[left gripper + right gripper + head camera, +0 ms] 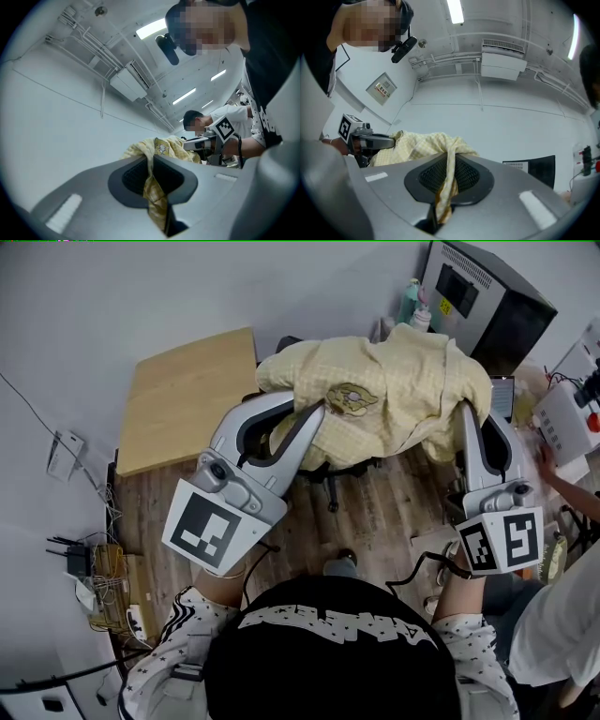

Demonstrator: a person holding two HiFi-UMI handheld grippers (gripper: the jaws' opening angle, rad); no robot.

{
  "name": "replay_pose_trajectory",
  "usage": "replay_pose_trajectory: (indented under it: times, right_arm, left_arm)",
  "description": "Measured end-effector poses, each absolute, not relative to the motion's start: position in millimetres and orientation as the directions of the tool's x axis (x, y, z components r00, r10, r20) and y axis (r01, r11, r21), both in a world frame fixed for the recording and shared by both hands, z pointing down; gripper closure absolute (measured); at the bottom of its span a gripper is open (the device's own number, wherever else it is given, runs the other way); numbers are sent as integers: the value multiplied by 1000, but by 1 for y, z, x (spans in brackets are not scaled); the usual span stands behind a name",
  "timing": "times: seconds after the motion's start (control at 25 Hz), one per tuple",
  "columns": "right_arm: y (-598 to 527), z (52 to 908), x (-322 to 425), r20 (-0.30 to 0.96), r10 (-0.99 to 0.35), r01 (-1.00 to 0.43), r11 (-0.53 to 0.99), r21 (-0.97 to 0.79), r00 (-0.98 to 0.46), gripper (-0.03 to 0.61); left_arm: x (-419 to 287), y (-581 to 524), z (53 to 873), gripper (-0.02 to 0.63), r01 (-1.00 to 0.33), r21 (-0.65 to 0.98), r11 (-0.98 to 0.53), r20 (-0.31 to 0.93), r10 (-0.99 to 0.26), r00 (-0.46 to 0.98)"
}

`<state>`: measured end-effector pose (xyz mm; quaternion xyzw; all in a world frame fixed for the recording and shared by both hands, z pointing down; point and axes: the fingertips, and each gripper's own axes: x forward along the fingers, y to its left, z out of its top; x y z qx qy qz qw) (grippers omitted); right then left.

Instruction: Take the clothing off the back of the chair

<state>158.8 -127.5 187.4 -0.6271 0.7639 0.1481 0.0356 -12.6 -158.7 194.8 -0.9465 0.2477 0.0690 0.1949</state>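
At the far left a light wooden bench (pixel 187 395) stands against the wall, beside the wood-plank floor (pixel 384 512). The left claw (pixel 314 416) reaches forward and to the right from the operator's left hand, with its marker cube facing the head camera. In the left gripper view its jaws are nearly together, and a fold of the garment (pixel 384 395) is clamped between the dark ribbed pads, with a strip of the cloth trailing back toward the camera. The garment is pale yellow and checked, with an embroidered motif near its middle. It spans the gap between the two claws as a bunched mass and hangs over the upper part of the chair (pixel 330 486). Only the chair's black column and star base show beneath the cloth; whether the cloth rests on the chair back cannot be told. The right claw (pixel 466 411) grips the garment's right edge, its jaws likewise closed to a narrow gap on a twisted fold of the cloth. At the right edge a second person (pixel 562 615) in a white sleeve stands close by.
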Motion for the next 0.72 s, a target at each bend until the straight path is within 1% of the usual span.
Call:
replay_pose_trajectory:
  times: [0.24,0.72]
  right_arm:
    - [-89,180,122,-258,-946,-970,147,191,-194,535]
    - [-77,174,122,-289,-941,-972,120,201,-176,535]
  left_arm:
    - [-48,-124,190,584,-486,-342,-804,-244,-423,873]
    - [-47,-119,183,584,-476,-356,-804,-275,-396,876]
